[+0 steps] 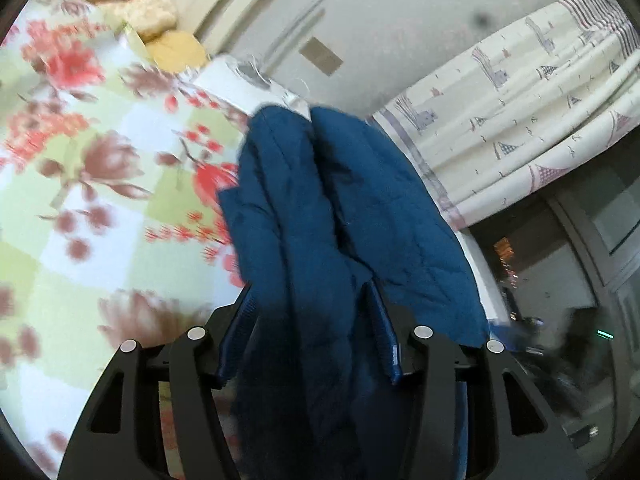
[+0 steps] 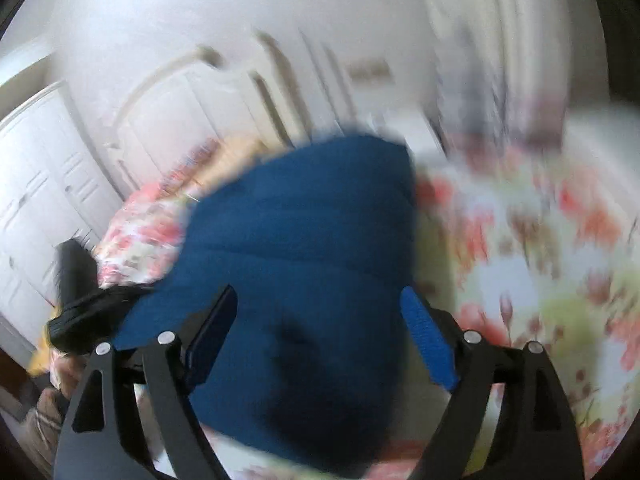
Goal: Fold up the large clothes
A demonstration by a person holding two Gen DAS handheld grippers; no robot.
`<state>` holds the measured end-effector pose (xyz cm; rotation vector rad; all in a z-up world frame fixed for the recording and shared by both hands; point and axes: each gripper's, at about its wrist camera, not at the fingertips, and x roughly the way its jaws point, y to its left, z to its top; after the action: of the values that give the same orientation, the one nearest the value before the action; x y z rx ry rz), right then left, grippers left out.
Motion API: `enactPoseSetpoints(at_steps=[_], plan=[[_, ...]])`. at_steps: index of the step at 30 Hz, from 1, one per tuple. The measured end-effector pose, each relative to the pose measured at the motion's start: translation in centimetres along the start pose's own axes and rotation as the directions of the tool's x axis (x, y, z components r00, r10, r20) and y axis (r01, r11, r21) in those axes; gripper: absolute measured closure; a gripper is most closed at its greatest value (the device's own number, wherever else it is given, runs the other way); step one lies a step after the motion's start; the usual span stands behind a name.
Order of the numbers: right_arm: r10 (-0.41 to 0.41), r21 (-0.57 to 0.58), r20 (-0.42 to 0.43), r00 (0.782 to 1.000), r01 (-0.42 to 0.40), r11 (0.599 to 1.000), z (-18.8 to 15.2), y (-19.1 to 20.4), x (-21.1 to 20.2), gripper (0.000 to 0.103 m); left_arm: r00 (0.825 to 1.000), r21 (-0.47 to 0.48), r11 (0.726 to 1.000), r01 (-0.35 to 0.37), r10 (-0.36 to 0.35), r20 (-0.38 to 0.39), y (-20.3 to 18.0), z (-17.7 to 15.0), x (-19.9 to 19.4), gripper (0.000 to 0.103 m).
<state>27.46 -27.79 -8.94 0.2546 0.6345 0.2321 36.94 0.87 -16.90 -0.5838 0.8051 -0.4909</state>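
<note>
Floral bedding (image 1: 80, 184) in red, green and white fills the space under both cameras. Nearest the left camera, the left gripper (image 1: 308, 340) has a thick bunch of blue quilted jacket (image 1: 344, 216) between its fingers; the cloth fills the gap and hides the pads, so I cannot tell whether it is clamped. The jacket hangs forward in two padded folds over the bed. Beyond it lie yellow pillows (image 1: 168, 28), a white wall and a curtain (image 1: 520, 112) printed with small boats. On the right side, the right gripper (image 2: 320, 340) stands spread wide, its blue pads either side of the jacket (image 2: 304, 240). This view is blurred. Farther off are white wardrobe doors (image 2: 52, 184).
</note>
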Motion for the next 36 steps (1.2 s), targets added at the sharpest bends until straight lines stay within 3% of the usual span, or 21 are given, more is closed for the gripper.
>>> enactPoseSetpoints(at_steps=[3, 5, 6, 8, 9, 10, 11, 12, 14, 16, 17, 19, 20, 21, 24, 26, 28, 31, 36], plan=[[0.004, -0.175, 0.024, 1.0, 0.001, 0.985, -1.6, 6.4, 0.0, 0.014, 0.986, 0.02, 0.991, -0.133, 0.131, 0.107, 0.0, -0.2, -2.7, 0.055], [-0.078, -0.352, 0.007, 0.997, 0.076, 0.933, -4.1, 11.0, 2.3, 0.014, 0.961, 0.008, 0.977, -0.213, 0.208, 0.182, -0.1, -0.5, -4.8, 0.033], [-0.123, -0.419, -0.014, 0.992, 0.106, 0.902, -5.3, 12.2, 3.5, 0.014, 0.941, 0.002, 0.965, -0.261, 0.254, 0.223, -0.4, -0.7, -5.9, 0.014], [-0.245, -0.552, 0.03, 0.969, 0.221, 0.804, -8.0, 14.5, 6.2, 0.009, 0.868, 0.028, 0.924, -0.381, 0.347, 0.355, -2.0, -1.9, -9.3, 0.01], [-0.255, -0.572, 0.044, 0.966, 0.234, 0.787, -8.4, 15.2, 6.5, 0.009, 0.847, 0.05, 0.909, -0.414, 0.365, 0.386, -2.6, -2.3, -10.2, 0.009], [-0.247, -0.573, 0.033, 0.968, 0.221, 0.79, -8.5, 15.4, 6.2, 0.009, 0.812, 0.085, 0.877, -0.472, 0.396, 0.429, -3.7, -2.9, -11.5, 0.009], [-0.224, -0.565, 0.017, 0.974, 0.194, 0.802, -8.5, 15.5, 5.7, 0.01, 0.771, 0.109, 0.839, -0.533, 0.429, 0.472, -4.8, -3.4, -12.5, 0.008], [-0.148, -0.544, -0.009, 0.989, 0.119, 0.83, -8.0, 15.4, 4.2, 0.011, 0.728, 0.127, 0.797, -0.59, 0.458, 0.51, -6.0, -3.7, -13.2, 0.004], [-0.004, -0.462, 0.034, 0.999, 0.019, 0.887, -6.5, 14.4, -0.4, 0.011, 0.634, 0.157, 0.707, -0.689, 0.483, 0.604, -8.8, -4.6, -15.3, 0.004], [0.008, -0.389, 0.121, 0.993, 0.04, 0.92, -5.0, 12.6, -4.3, 0.01, 0.574, 0.162, 0.67, -0.725, 0.457, 0.679, -10.8, -5.4, -17.4, 0.004], [0.001, -0.349, 0.162, 0.987, 0.057, 0.935, -4.1, 11.6, -6.3, 0.01, 0.557, 0.165, 0.668, -0.726, 0.43, 0.711, -12.2, -5.7, -18.5, 0.004], [-0.024, -0.278, 0.231, 0.973, 0.089, 0.956, -2.6, 9.8, -10.0, 0.009, 0.553, 0.188, 0.664, -0.724, 0.396, 0.733, -15.0, -6.3, -19.8, 0.004], [-0.034, -0.247, 0.259, 0.965, 0.1, 0.964, -2.1, 8.9, -11.5, 0.007, 0.572, 0.217, 0.665, -0.714, 0.375, 0.73, -16.2, -6.6, -20.0, 0.004], [-0.052, -0.21, 0.287, 0.957, 0.115, 0.971, -1.8, 8.0, -13.1, 0.002, 0.594, 0.244, 0.67, -0.701, 0.36, 0.719, -17.1, -6.9, -20.3, 0.004], [-0.099, -0.154, 0.306, 0.947, 0.151, 0.976, -2.4, 6.5, -15.7, 0.002, 0.689, 0.324, 0.706, -0.629, 0.314, 0.654, -19.8, -8.2, -20.1, 0.004], [-0.127, -0.152, 0.29, 0.949, 0.176, 0.973, -3.3, 6.3, -16.0, 0.002, 0.725, 0.342, 0.73, -0.592, 0.297, 0.622, -20.3, -9.3, -19.5, 0.004], [-0.184, -0.157, 0.253, 0.95, 0.228, 0.961, -4.8, 6.3, -15.3, 0.002, 0.738, 0.34, 0.733, -0.589, 0.316, 0.596, -20.6, -10.5, -18.3, 0.004], [-0.232, -0.163, 0.193, 0.953, 0.265, 0.95, -7.2, 6.2, -13.6, 0.002, 0.738, 0.326, 0.718, -0.615, 0.377, 0.56, -20.0, -12.1, -16.2, 0.004], [-0.261, -0.179, 0.11, 0.959, 0.278, 0.944, -9.5, 5.7, -11.7, 0.002, 0.775, 0.339, 0.728, -0.596, 0.412, 0.479, -19.1, -13.5, -14.0, 0.004]])
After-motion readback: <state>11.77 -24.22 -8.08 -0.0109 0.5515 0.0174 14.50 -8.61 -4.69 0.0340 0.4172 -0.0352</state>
